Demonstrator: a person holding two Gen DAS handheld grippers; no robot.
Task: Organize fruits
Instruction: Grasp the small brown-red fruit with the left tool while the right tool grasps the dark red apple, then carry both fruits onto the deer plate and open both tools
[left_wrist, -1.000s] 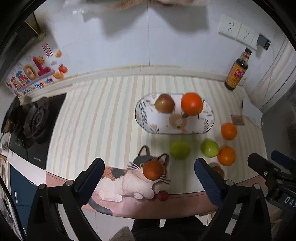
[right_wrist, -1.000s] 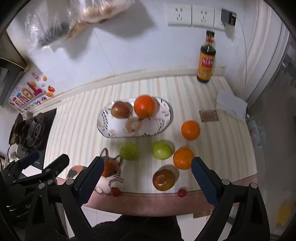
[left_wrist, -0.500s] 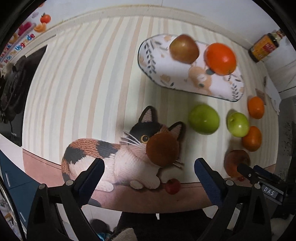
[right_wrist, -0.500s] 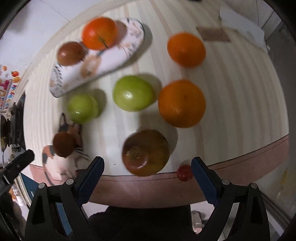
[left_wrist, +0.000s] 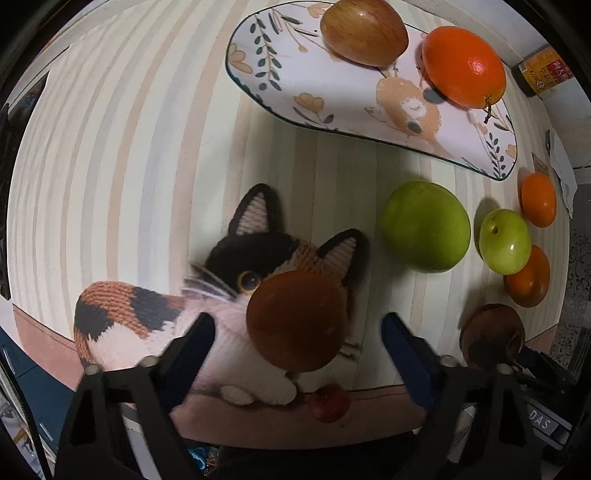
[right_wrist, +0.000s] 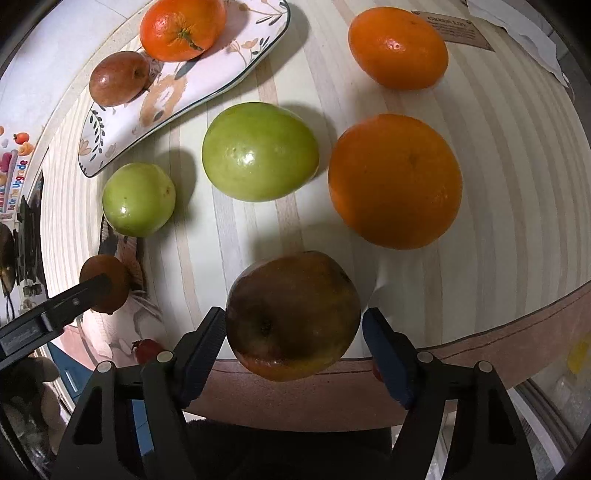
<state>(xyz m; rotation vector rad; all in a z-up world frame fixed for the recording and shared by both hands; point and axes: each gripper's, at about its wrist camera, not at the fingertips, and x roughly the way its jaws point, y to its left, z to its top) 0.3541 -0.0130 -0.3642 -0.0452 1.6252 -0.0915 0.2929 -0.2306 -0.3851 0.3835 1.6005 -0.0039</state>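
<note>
A round brown-red fruit lies on the cat picture of the mat. My left gripper straddles it, jaws closing, with a gap on each side. A red-brown apple sits near the table's front edge. My right gripper is closing on it and both pads touch its sides. The flowered plate at the back carries an apple and an orange. Two green apples and two oranges lie loose on the striped mat.
A small red fruit rests on the table's front edge between the grippers. A sauce bottle stands at the back right. The stove is at the far left. A card and paper lie at the back right.
Both grippers have dropped steeply toward the table and now point down over their fruits. Both pairs of jaws have narrowed; the right pads have come up against the red-brown apple.
</note>
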